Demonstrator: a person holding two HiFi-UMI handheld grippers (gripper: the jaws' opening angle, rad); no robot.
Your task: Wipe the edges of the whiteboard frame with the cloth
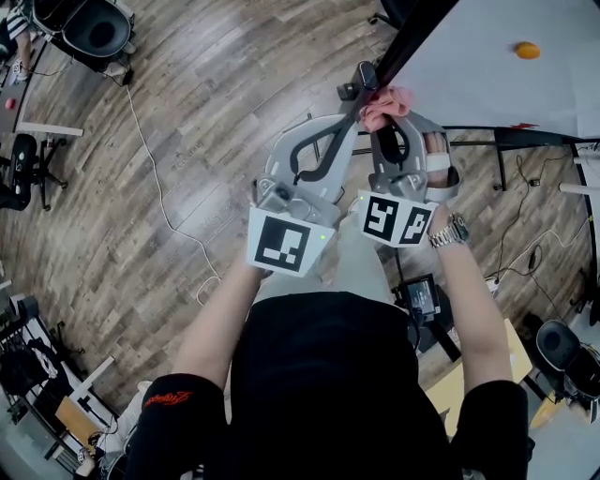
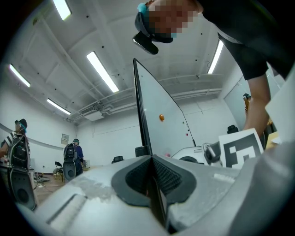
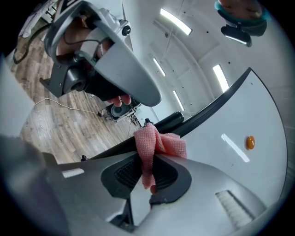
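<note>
The whiteboard tilts at the upper right of the head view, and its black frame edge runs down-left. My left gripper is shut on that frame edge, whose dark strip sits between the pads. Just to its right, my right gripper is shut on a pink cloth. The bunched cloth is pressed against the frame where it meets the white surface. An orange magnet sticks to the board.
Wooden floor lies below, with a white cable trailing across it. Office chairs stand at the upper left, and the board's stand legs are at the right. Two people stand far off by the wall.
</note>
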